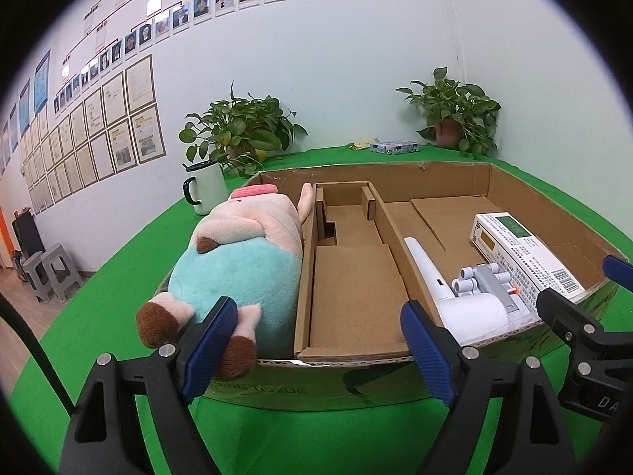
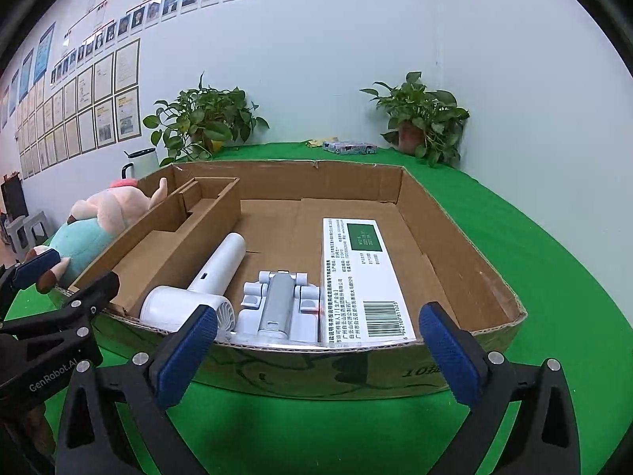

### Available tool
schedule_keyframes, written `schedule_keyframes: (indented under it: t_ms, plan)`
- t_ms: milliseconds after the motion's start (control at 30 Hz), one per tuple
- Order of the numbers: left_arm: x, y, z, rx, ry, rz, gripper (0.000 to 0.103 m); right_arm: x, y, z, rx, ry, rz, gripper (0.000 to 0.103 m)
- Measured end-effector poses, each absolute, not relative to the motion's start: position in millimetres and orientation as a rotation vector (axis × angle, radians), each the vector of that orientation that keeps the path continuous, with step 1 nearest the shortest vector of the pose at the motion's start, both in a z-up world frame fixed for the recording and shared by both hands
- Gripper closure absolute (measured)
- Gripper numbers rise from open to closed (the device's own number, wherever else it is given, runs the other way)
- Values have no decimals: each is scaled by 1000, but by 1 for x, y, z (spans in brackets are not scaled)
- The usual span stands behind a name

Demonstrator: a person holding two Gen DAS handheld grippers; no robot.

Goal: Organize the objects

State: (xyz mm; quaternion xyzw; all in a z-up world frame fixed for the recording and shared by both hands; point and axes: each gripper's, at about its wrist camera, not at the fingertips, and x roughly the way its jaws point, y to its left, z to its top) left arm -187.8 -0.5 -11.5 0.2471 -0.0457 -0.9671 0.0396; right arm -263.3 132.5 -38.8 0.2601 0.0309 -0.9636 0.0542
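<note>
Blue-padded black left tongs (image 1: 324,350) stand apart with nothing between them, hanging just short of the near wall of the shallow brown cardboard tray (image 1: 356,360) on the green-covered bench (image 1: 277,435). The black right tongs (image 2: 320,350), also blue-padded, are likewise spread wide and empty, just before the same wall.

Just beyond the left tongs' left pad lies a pink and turquoise plush pig (image 1: 237,261), filling the tray's left compartment with its brown feet over the near edge. Straight ahead, the narrow middle compartment is bare cardboard. Beyond the right tongs, in the wide right compartment, a white hair dryer (image 2: 201,289), a white and grey plastic block assembly (image 2: 279,304) and a white printed carton (image 2: 356,277) lie side by side, touching or nearly so.

Farther off stand a white mug with a black handle (image 1: 207,190) and two potted plants.

I judge the sorting nearly done. The risk: either tongs advancing low could catch the tray wall and shove it, or snag the pig's overhanging feet and drag it out.
</note>
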Motion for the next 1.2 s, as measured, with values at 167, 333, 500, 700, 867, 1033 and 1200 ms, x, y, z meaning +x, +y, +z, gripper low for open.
schedule_keyframes:
  t_ms: [167, 333, 500, 700, 867, 1033, 1200]
  plan:
    - [-187, -1, -11, 757, -136, -2966, 18, -262, 132, -38, 789, 90, -2926, 0]
    - [-187, -1, -11, 759, -143, -2961, 18, -260, 132, -36, 790, 89, -2927, 0]
    - [-187, -1, -11, 760, -145, -2960, 18, -260, 131, -36, 789, 89, -2926, 0]
    - [-187, -1, -11, 761, -148, -2958, 17, -259, 131, -36, 790, 89, -2927, 0]
    - [-187, -1, -12, 765, -150, -2957, 17, -259, 131, -36, 790, 89, -2927, 0]
    - [-187, -1, -11, 765, -148, -2959, 17, -259, 131, -36, 791, 92, -2929, 0]
    - [-187, -2, -12, 768, -138, -2969, 16, -259, 130, -36, 792, 94, -2931, 0]
